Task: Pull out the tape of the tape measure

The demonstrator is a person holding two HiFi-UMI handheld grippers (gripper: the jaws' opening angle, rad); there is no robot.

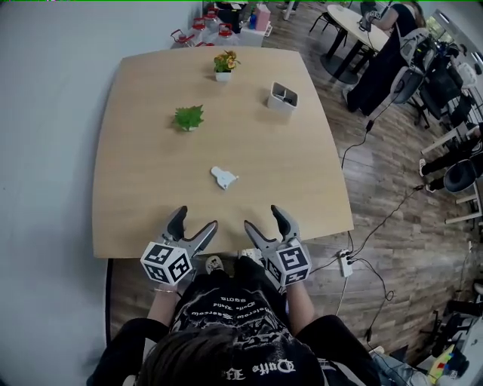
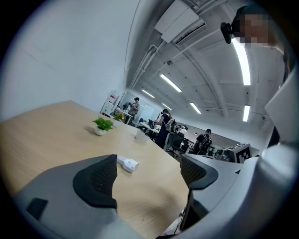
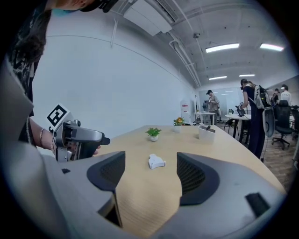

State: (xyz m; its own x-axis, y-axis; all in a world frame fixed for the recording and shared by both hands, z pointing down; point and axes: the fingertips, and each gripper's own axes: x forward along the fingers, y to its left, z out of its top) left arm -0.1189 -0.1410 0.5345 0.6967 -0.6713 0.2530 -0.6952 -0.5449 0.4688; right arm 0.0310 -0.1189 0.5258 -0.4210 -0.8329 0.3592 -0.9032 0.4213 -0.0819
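A small white tape measure [image 1: 224, 178] lies on the wooden table [image 1: 151, 151], a little past the middle of its near half; no tape shows drawn out. It also appears between the jaws' sightlines as the white tape measure [image 2: 127, 163] and tape measure [image 3: 155, 161]. My left gripper [image 1: 193, 220] hovers at the table's near edge, open and empty, to the left. My right gripper [image 1: 265, 219] hovers beside it on the right, open and empty too. Both stand well short of the tape measure.
A green potted plant [image 1: 189, 117] stands left of centre, a flowering pot [image 1: 224, 65] at the far edge, and a white holder [image 1: 283, 97] far right. People sit at another table [image 1: 355, 22] behind; cables and a power strip [image 1: 346, 263] lie on the floor at right.
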